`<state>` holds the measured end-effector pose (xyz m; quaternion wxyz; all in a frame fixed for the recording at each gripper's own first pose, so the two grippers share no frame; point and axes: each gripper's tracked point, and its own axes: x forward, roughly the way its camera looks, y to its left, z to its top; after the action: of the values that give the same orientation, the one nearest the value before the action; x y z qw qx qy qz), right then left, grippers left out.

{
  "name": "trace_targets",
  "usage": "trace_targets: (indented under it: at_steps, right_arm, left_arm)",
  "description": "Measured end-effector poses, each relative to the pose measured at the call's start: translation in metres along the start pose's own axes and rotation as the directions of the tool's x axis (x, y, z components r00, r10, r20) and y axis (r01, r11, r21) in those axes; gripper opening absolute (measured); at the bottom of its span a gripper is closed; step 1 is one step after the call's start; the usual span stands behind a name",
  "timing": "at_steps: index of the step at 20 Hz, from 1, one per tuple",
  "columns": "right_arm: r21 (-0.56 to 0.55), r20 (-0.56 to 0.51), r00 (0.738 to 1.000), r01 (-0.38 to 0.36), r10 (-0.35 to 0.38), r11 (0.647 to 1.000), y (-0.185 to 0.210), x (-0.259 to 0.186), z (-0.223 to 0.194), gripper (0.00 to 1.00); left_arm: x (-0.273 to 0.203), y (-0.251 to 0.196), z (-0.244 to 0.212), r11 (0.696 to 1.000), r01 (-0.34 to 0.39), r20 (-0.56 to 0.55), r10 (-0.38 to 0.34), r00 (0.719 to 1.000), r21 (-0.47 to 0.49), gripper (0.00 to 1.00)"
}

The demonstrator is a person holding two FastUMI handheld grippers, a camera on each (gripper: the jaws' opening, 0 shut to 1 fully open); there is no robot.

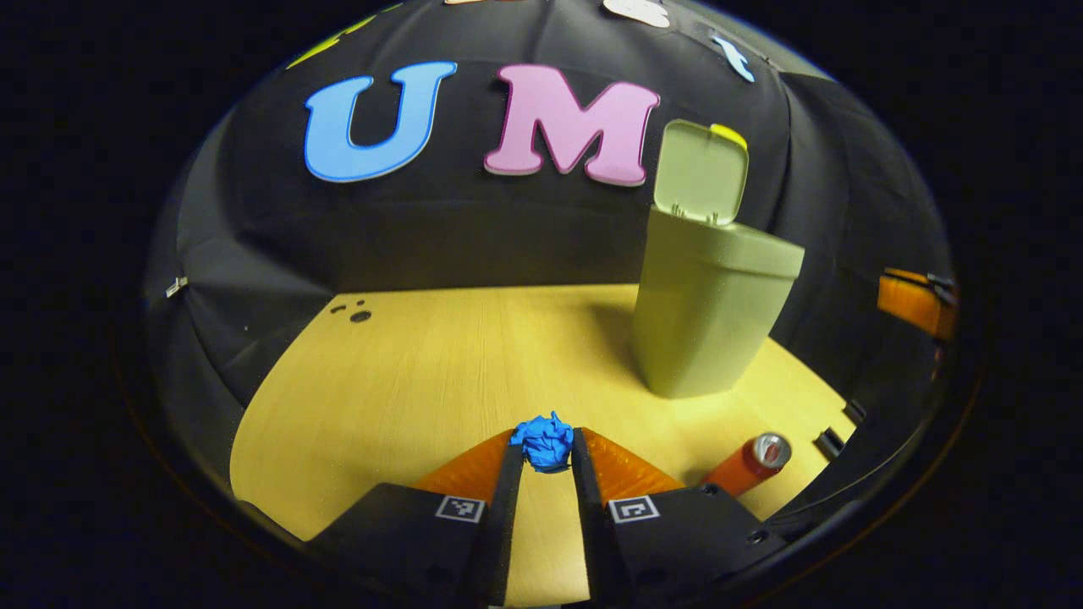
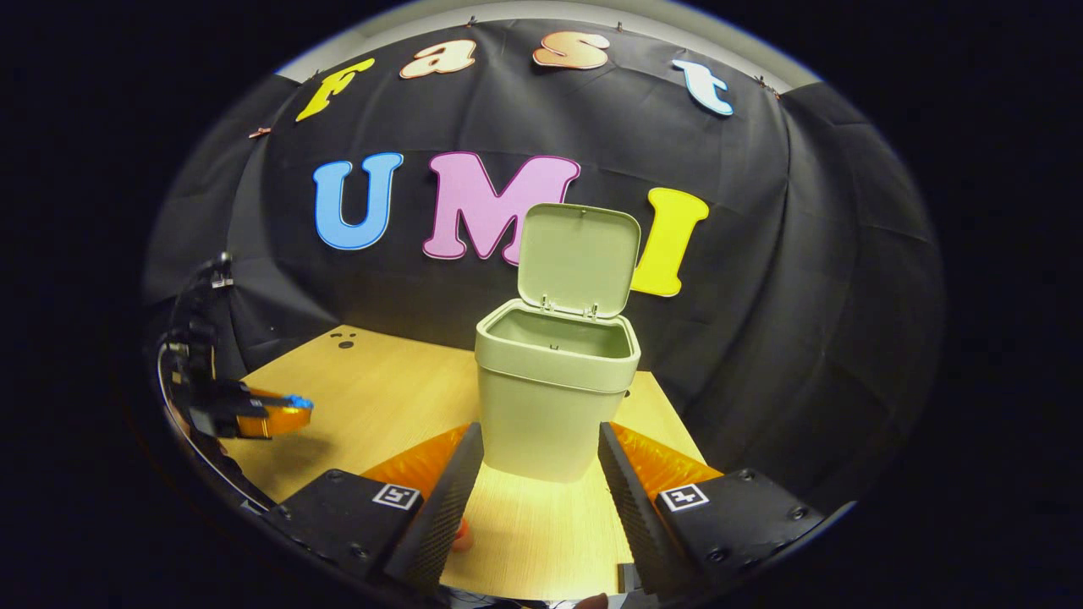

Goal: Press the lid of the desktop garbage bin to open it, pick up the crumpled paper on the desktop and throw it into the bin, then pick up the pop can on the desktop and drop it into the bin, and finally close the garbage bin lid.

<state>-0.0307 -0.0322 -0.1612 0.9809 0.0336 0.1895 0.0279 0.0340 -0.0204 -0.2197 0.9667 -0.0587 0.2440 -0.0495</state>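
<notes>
The pale green bin [image 1: 711,313] stands on the wooden table [image 1: 406,372] with its lid [image 1: 700,172] up. In the left gripper view a crumpled blue paper ball [image 1: 546,441] sits between the fingertips of my left gripper [image 1: 546,448], which is shut on it and held above the table. An orange pop can [image 1: 749,465] lies on its side to the right, near the table edge. In the right gripper view the open bin [image 2: 554,389] stands straight ahead. My right gripper [image 2: 541,448] is open just in front of it. The left gripper [image 2: 283,410] with the paper shows at far left.
A few small dark holes [image 1: 355,311] mark the table's far left corner. A bit of the orange can [image 2: 461,533] peeks out beside the right gripper's left finger. Black cloth walls close off the back and sides of the table.
</notes>
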Motion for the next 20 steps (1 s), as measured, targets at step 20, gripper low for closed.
trace_targets:
  at_steps: [20]
  right_arm:
    - [0.044,-0.002,0.996,0.087,-0.087,0.995,-0.044,-0.007,-0.006,0.87]
  left_arm:
    - [0.050,-0.159,0.218,0.939,0.287,0.313,-0.335,0.889,0.191,0.39]
